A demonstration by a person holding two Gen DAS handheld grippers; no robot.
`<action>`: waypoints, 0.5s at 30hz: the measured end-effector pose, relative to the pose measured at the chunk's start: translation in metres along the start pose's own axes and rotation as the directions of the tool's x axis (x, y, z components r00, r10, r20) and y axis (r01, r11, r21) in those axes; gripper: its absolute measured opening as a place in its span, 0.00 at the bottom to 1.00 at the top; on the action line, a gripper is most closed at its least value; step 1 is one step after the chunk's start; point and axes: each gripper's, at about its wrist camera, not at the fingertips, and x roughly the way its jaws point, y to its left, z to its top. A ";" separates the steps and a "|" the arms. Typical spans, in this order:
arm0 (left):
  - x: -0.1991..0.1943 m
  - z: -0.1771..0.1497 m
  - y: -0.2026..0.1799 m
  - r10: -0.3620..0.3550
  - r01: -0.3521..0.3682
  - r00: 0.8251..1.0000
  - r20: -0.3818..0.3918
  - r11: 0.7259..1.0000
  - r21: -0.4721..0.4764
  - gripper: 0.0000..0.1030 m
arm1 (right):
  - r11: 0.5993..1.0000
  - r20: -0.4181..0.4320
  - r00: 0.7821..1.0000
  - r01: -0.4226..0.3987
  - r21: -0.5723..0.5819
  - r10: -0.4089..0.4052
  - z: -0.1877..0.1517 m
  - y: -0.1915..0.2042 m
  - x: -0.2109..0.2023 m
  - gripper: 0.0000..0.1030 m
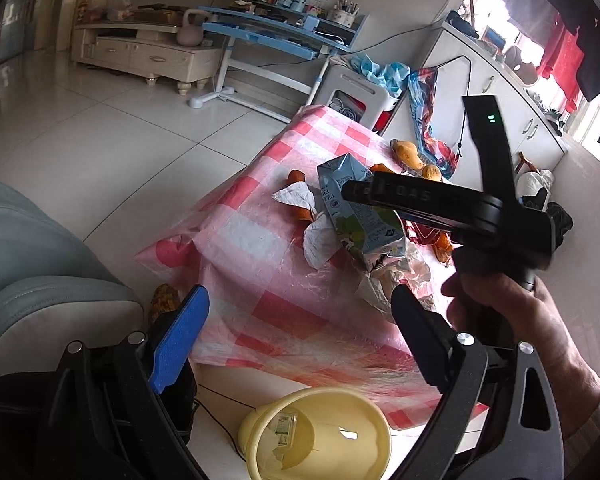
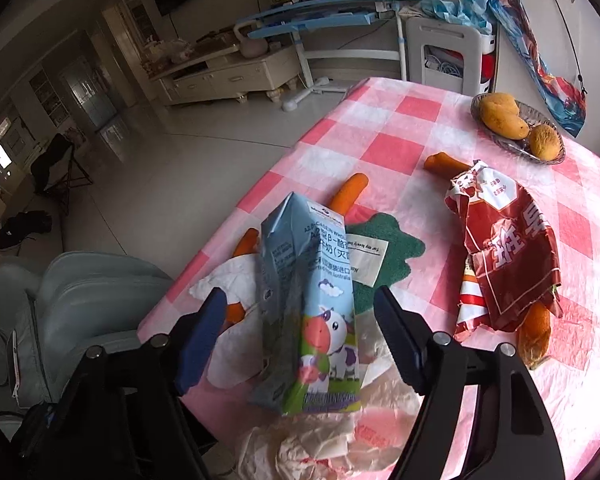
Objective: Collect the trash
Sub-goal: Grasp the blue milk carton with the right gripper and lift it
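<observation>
Right gripper (image 2: 300, 332) straddles the milk carton (image 2: 304, 304) on the checked tablecloth (image 2: 380, 136), jaws apart, not clamped. Left gripper (image 1: 300, 328) hangs wide open above the yellow bin (image 1: 320, 436). Red wrapper (image 2: 508, 256) and tissues (image 2: 228, 280) beside the carton remain; collecting looks barely begun.

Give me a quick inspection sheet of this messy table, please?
Surface: pink checked tablecloth, wrinkled.
Job's things: milk carton between the open right gripper fingers, grip not confirmed; red wrapper; crumpled tissues; yellow bin on the floor.
Clutter: carrots; mangoes in a dish; green mat.
Grippers: left gripper open, empty.
Cables: black cord near the bin.
Surroundings: blue desk, grey sofa.
</observation>
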 end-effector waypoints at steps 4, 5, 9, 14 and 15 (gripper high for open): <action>0.002 0.000 -0.001 0.002 -0.002 1.000 -0.004 1.000 0.004 0.86 | 1.000 -0.028 1.000 0.010 -0.023 -0.011 -0.002 0.003 0.011 0.54; 0.002 0.000 -0.001 0.003 -0.003 1.000 -0.004 1.000 0.005 0.86 | 0.999 -0.030 0.999 0.023 -0.036 -0.024 -0.003 0.005 0.012 0.50; 0.003 -0.001 -0.001 0.007 -0.007 1.000 -0.003 1.000 0.003 0.86 | 0.997 -0.013 0.999 0.043 -0.067 -0.044 -0.008 0.010 0.012 0.39; 0.003 -0.001 -0.003 0.012 -0.012 1.000 -0.005 1.000 0.009 0.86 | 0.987 0.020 0.996 0.088 -0.136 -0.087 -0.012 0.022 0.010 0.34; 0.004 -0.002 -0.003 0.013 -0.013 1.000 -0.006 1.000 0.011 0.86 | 0.984 0.024 0.995 0.097 -0.147 -0.095 -0.012 0.024 0.010 0.34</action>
